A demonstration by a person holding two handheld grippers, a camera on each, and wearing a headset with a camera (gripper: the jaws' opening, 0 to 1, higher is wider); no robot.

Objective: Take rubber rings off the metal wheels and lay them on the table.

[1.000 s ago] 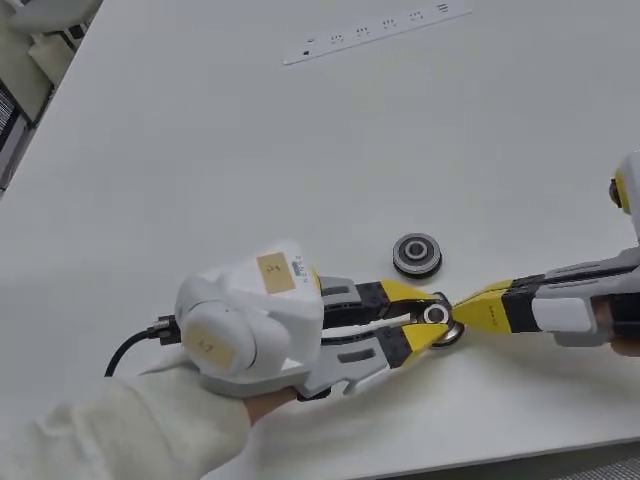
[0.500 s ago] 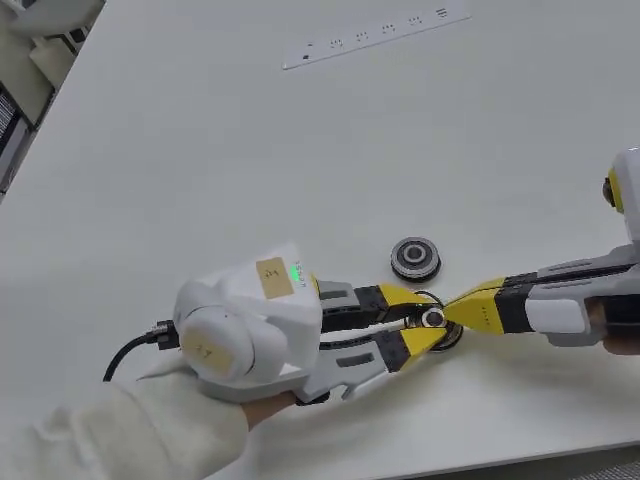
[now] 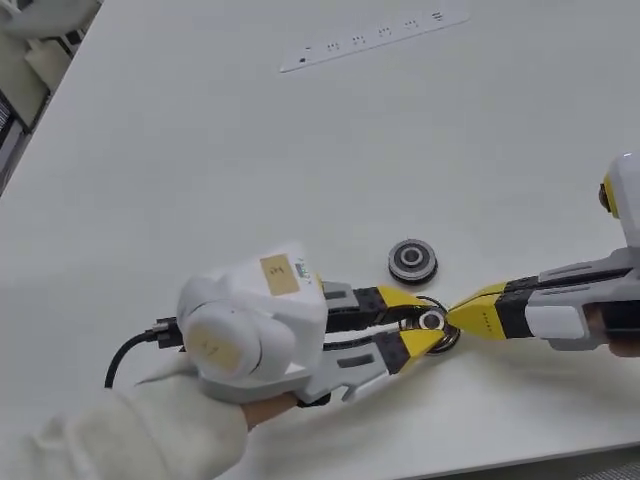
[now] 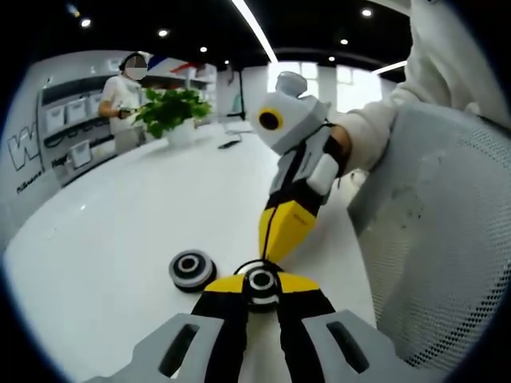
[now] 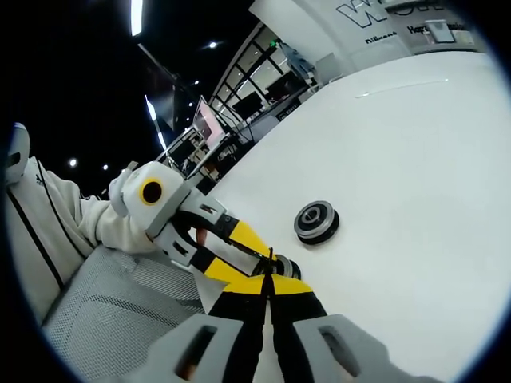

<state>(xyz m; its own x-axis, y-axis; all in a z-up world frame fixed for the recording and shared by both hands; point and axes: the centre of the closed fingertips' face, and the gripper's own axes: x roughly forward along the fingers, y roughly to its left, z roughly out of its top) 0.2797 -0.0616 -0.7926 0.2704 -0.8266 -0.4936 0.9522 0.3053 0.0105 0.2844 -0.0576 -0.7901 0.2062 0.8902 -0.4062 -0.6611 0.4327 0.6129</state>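
Left tool [image 3: 420, 322]: jaws narrow, clamped on a wheel [image 3: 432, 321], one yellow tip on each side of it. In my left gripper view the wheel sits square between the tips, hub facing the camera.

Right tool [image 3: 455, 318]: comes in from the right edge of the bench, tip to tip with the left one. Jaws are pressed together at the wheel's rim, pinching the black ring [image 4: 249, 264]. The ring shows as a thin loop lifted partly clear of the rim. How much of it is off I can't tell.

The held wheel is just above or on the bench [image 3: 250, 150], near the near edge and right of the middle. Contact with the surface is hidden by the tips.

The second wheel [image 3: 412, 260] lies flat on the bench just beyond the held one, toward the far edge. It is apart from both tools and has a dark band round its rim.

A power strip [image 3: 375, 35] lies well apart, along the far edge.
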